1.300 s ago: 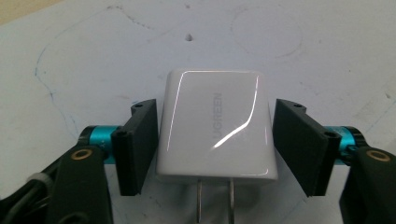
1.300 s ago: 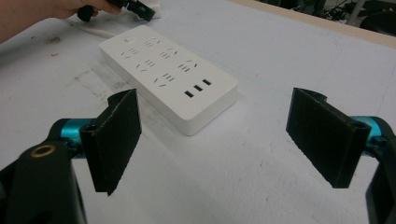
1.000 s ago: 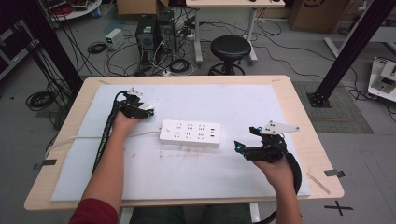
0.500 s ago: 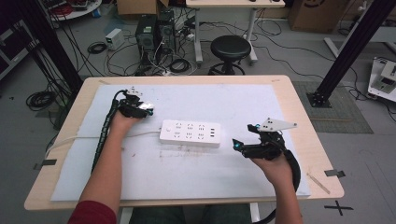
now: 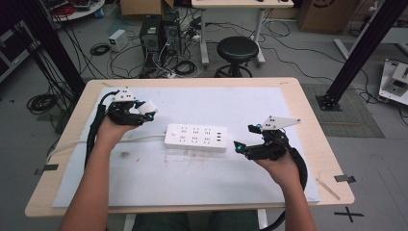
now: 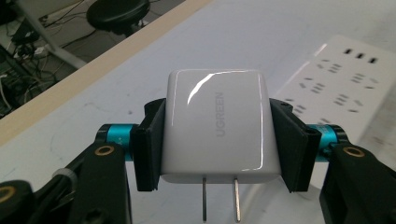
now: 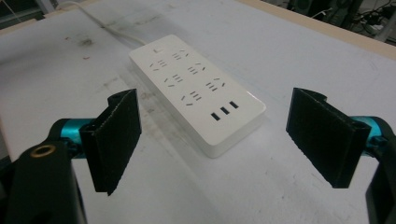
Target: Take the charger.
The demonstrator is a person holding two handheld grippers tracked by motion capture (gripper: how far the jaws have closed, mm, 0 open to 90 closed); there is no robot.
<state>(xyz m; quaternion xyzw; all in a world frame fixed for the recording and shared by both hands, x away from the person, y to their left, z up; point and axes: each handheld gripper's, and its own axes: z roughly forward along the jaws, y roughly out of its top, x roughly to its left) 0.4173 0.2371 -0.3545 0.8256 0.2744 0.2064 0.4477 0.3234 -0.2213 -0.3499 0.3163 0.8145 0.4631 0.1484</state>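
A white power strip (image 5: 196, 137) (image 7: 196, 89) (image 6: 343, 86) lies flat in the middle of the white mat, several sockets and three USB ports facing up. My left gripper (image 5: 145, 111) (image 6: 215, 140) hovers left of it, shut on a white UGREEN charger (image 6: 217, 125) (image 5: 147, 107) whose two prongs stick out toward the camera. My right gripper (image 5: 244, 139) (image 7: 224, 140) is just off the strip's right end, open, nothing between its pads.
The strip's white cable (image 5: 86, 143) (image 7: 100, 23) trails left across the mat (image 5: 202, 190) toward the table's left edge. The wooden table rim (image 5: 317, 144) borders the mat. A black stool (image 5: 236, 50) and computer cases stand on the floor beyond the far edge.
My left gripper with the charger has shifted slightly right, toward the strip. My right gripper has edged a little left and nearer the strip's end.
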